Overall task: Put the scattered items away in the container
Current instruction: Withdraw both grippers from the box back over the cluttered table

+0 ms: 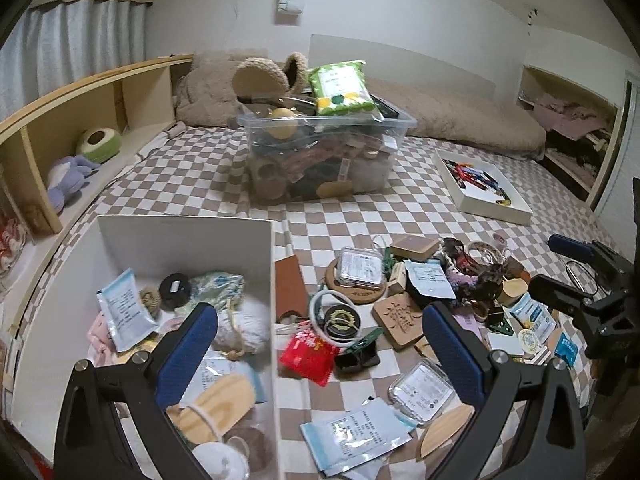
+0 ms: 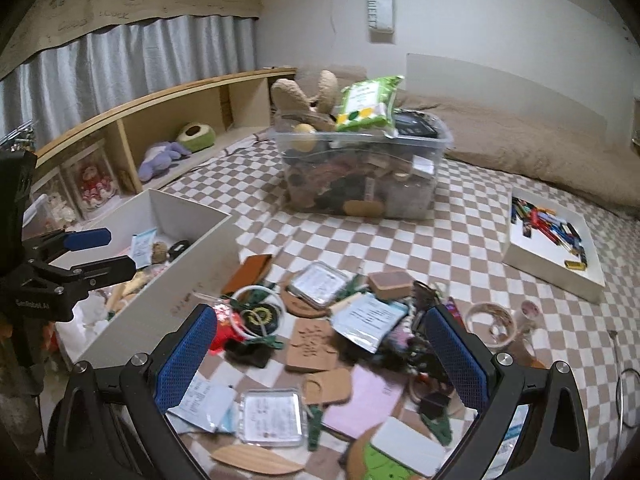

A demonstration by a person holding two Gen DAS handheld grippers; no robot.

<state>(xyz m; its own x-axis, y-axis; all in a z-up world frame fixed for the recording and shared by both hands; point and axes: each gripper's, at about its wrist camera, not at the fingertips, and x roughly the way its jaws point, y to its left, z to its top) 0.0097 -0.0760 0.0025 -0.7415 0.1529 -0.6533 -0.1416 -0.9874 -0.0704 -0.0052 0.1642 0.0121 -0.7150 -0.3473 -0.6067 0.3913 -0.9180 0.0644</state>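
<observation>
Left wrist view: the left gripper hangs with its blue-padded fingers spread wide apart and nothing between them, straddling the right wall of the white box at lower left of the frame. That box already holds sachets, a black round tin and wooden pieces. Right of it, on the checked bedspread, lies the scattered pile: a red packet, a carved wooden coaster and a clear plastic case. At the right edge the right gripper shows (fingers parted, empty).

Right wrist view: the right gripper is open too, poised above the pile around the carved wooden coaster at frame centre. The white box sits at centre left, with the left gripper over it. A full clear bin stands behind, upper centre.
</observation>
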